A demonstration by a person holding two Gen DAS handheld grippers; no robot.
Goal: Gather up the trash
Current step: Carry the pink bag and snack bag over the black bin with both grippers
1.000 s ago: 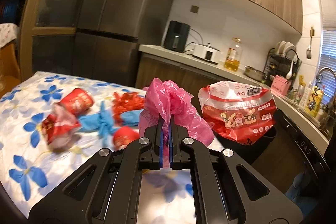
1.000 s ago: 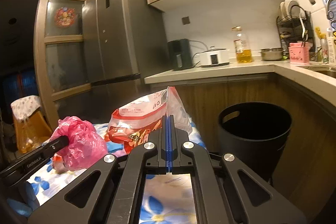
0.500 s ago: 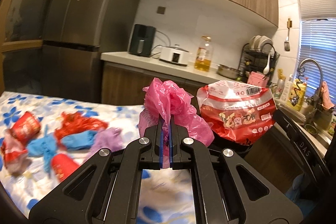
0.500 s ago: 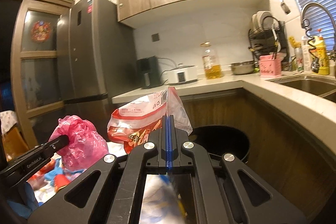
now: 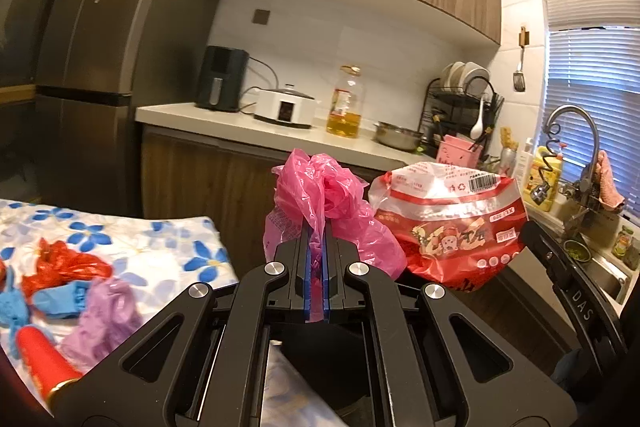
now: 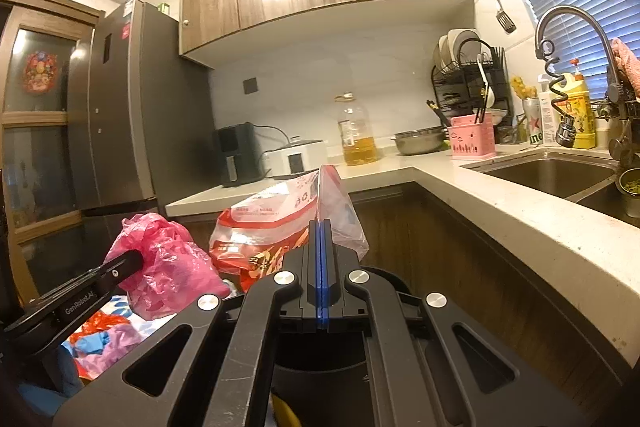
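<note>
Both views have swung right since a second ago: the floral table [image 5: 132, 247] slid off to the left edge and the black bin [image 6: 320, 363] now sits directly under both grippers instead of off to the right.

Left to right:

- Table, far left: leftover trash on the cloth, i.e. red wrapper [image 5: 60, 267], blue scrap [image 5: 48, 301], purple bag [image 5: 108, 319], red can [image 5: 44, 363]. Not yet collected.
- Left gripper [image 5: 316, 259]: jaws clamped tight on a fold of the pink plastic bag [image 5: 328, 195]. Most of the bag bunches up above and to the right of the fingertips, so the pinch is low on the film; it hangs free in the air, clear of the table.
- Right gripper [image 6: 321, 247]: jaws fully closed on the top edge of the red-and-white snack bag [image 6: 264, 227]. Held by a thin clear corner, body of the bag hangs to the left of the fingers, just beside the pink one.
- Bin: dark opening visible below both tools, rim partly hidden by the gripper bodies.

Read: carry phase about done, both pieces appear over the bin mouth. Edge pinches make sense for light film, since nothing else is rigid enough to grab. Likely next: let go of both, then back for the table pile. Risk: film clinging to the pads, or the snack bag catching on the rim.
</note>
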